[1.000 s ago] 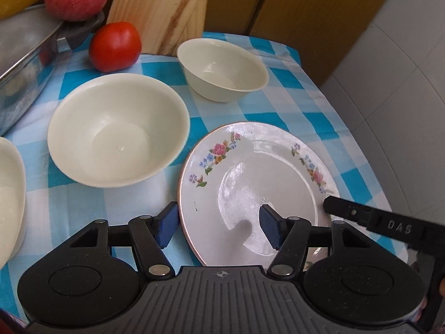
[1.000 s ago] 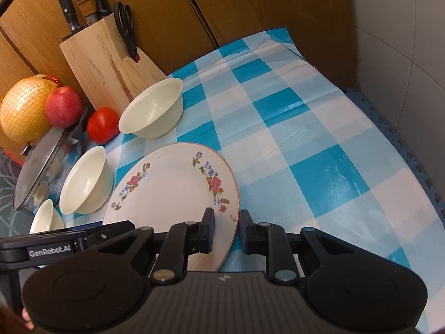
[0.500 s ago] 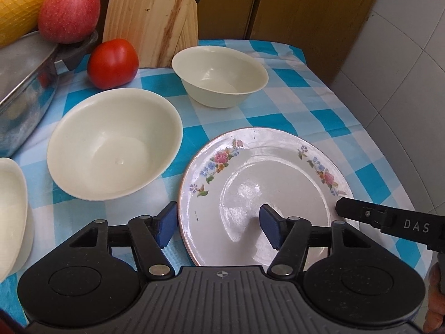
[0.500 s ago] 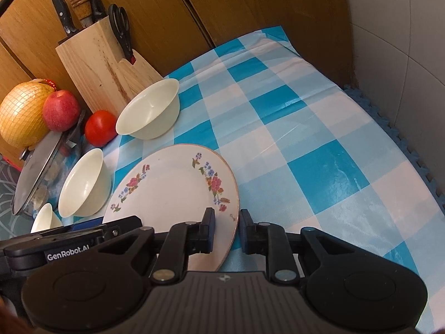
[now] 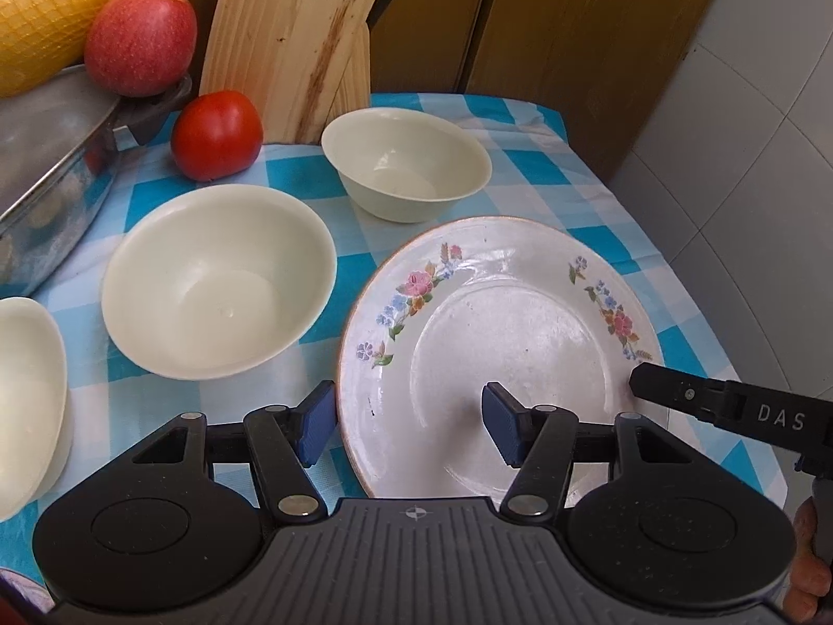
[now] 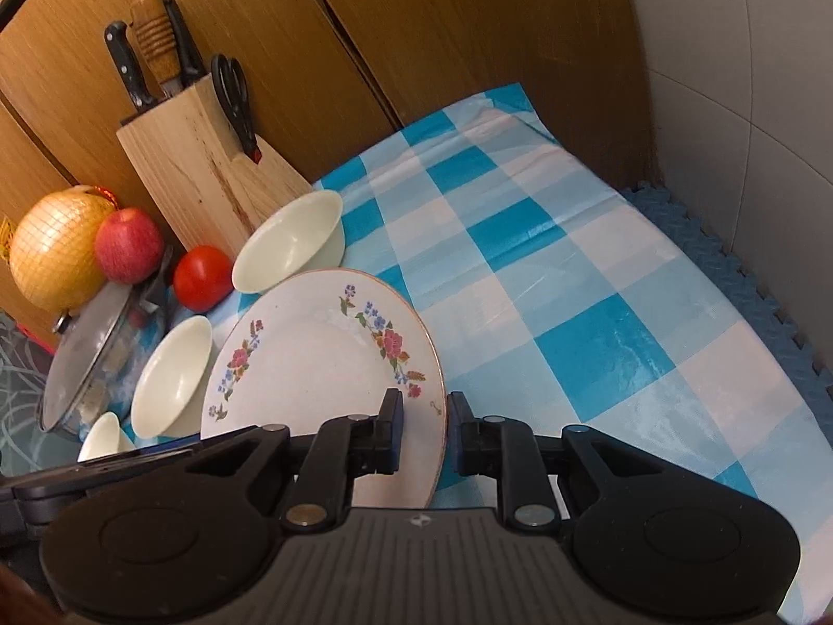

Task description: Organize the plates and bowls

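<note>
At the far left sits a netted yellow fruit (image 6: 57, 247) with a red apple (image 6: 128, 245) beside it, above a glass-lidded pot (image 6: 88, 354). A tomato (image 5: 217, 134) rests before the wooden knife block (image 6: 208, 182), which holds knives and scissors. Three cream bowls stand on the blue checked cloth (image 6: 598, 312): one at the left edge (image 5: 26, 401), a middle one (image 5: 218, 278), and a far one (image 5: 406, 161) by the block. The left gripper (image 5: 406, 424) has its blue pads spread wide astride the near left rim of the floral plate (image 5: 520, 344), not pressing it. The right gripper (image 6: 423, 429) is clamped on the plate's right rim, and the plate looks tilted off the cloth. The right gripper's arm reads "DAS" in the left view; no other writing is legible.
</note>
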Motion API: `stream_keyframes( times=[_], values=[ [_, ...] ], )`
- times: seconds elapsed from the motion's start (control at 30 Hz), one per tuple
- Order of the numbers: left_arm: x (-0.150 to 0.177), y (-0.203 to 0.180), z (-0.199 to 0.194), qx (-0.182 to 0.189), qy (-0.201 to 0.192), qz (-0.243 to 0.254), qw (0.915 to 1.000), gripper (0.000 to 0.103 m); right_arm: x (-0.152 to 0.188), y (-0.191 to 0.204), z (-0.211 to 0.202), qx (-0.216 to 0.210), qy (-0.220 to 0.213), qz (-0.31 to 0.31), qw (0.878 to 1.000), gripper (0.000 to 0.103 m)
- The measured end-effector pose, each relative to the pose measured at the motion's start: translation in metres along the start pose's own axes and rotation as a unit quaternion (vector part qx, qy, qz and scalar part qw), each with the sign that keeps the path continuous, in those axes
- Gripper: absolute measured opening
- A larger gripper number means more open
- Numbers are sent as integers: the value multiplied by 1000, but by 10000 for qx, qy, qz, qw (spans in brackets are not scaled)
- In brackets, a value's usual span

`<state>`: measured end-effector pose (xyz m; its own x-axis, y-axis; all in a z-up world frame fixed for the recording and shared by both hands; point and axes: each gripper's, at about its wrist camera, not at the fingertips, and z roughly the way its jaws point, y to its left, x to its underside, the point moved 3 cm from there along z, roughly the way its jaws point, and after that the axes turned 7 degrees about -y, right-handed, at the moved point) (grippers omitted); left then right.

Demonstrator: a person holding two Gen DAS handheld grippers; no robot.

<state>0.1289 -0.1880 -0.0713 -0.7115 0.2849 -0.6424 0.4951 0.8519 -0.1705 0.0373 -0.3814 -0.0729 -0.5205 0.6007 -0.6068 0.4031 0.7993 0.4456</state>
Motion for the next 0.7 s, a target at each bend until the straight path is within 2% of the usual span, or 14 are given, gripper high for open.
stream_keyframes(
  times=[0.47, 0.7],
  values=[
    [-13, -3, -15, -51, -341, -121, 9993, 67, -9, 4, -1, -98, -194, 222, 9995, 19],
    [-9, -1, -7, -97, -180, -89, 9998, 67, -3, 6, 0, -27, -73, 67, 9999, 19]
  ],
)
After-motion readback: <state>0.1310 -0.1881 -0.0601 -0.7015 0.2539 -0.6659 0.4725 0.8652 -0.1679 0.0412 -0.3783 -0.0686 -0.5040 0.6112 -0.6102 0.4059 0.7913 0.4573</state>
